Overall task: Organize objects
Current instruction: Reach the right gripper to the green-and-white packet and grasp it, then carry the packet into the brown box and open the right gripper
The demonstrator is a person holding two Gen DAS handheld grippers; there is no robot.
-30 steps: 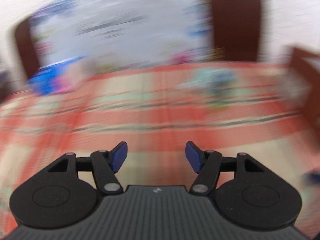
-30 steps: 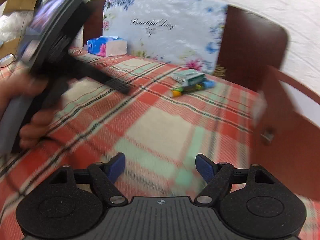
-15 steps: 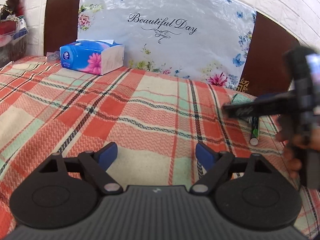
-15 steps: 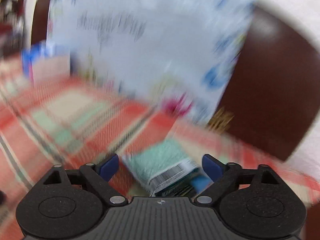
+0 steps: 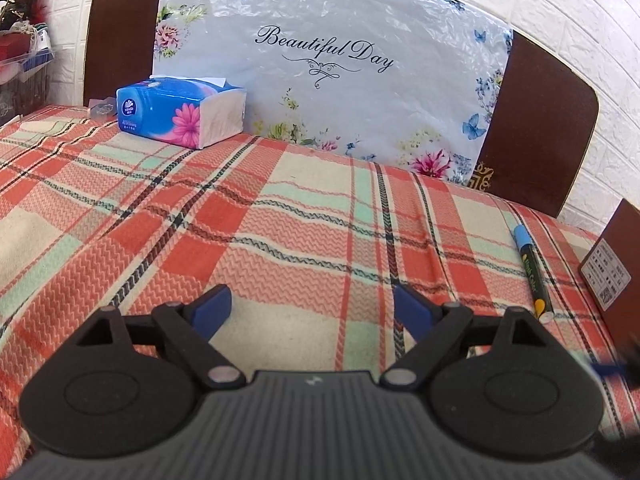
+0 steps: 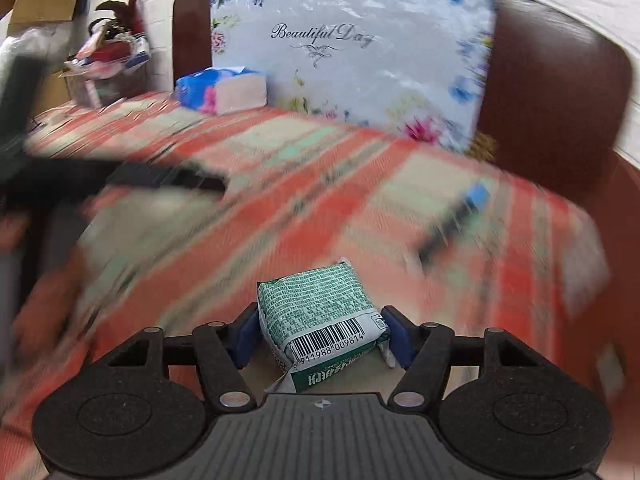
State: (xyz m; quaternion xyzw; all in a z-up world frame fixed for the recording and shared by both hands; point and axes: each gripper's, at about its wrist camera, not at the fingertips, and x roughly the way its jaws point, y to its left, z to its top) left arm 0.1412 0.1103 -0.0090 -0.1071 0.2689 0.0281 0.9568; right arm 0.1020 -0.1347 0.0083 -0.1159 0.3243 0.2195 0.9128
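Green-printed soft packet (image 6: 320, 312) sits clamped between your right gripper's (image 6: 318, 336) blue pads, mid-carry; next, choose its spot. Your left gripper (image 5: 310, 306) hangs wide open, empty.

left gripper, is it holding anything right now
No, the left gripper is open over bare plaid tablecloth, with nothing between its blue fingers.

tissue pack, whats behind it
Behind the tissue pack stands a floral "Beautiful Day" board leaning on a brown chair back. The board's lower left corner is covered by the pack.

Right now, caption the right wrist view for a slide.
Right claw shut on green packet above plaid tablecloth.
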